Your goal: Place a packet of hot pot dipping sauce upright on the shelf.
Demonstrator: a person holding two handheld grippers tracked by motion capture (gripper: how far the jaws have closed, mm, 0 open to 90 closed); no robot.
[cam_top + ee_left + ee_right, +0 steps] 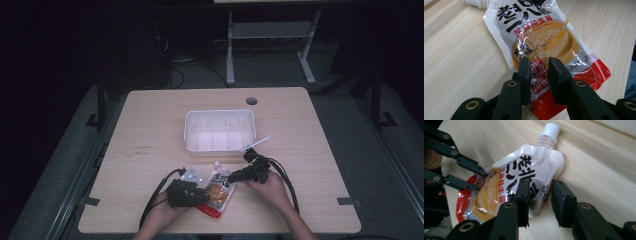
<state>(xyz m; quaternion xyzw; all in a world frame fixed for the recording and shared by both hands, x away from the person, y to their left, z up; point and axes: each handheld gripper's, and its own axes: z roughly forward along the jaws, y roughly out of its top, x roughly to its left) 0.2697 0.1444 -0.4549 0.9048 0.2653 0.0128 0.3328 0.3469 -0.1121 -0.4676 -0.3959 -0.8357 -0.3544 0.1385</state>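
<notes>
A spouted pouch of peanut butter (218,189) lies flat on the wooden table (150,130), near the front edge and roughly midway between the person's two hands. Its white screw cap (550,129) points away from the person toward the clear plastic bin (219,131), which sits well apart farther back at the middle of the table. The pouch is white at the spout end with bold black characters, shows a tan swirl of the spread across its middle, and ends in a red band (the end nearest the person).

The left gripper (539,72) comes in over the red end. Its jaws stand apart with a gap between them, the printed red label showing through that gap; they hover on or just above the pouch's face rather than clamping it, though whether the tips touch the film I cannot tell. In the right gripper view its thin linkage arms reach the pouch's lower corner.

The right gripper (537,195) is at the spout end, its jaws also apart, straddling the pouch's white edge just below the neck.

In the high view the left hand (162,204) and right hand (272,186) hold the grippers, cables trailing back.
</notes>
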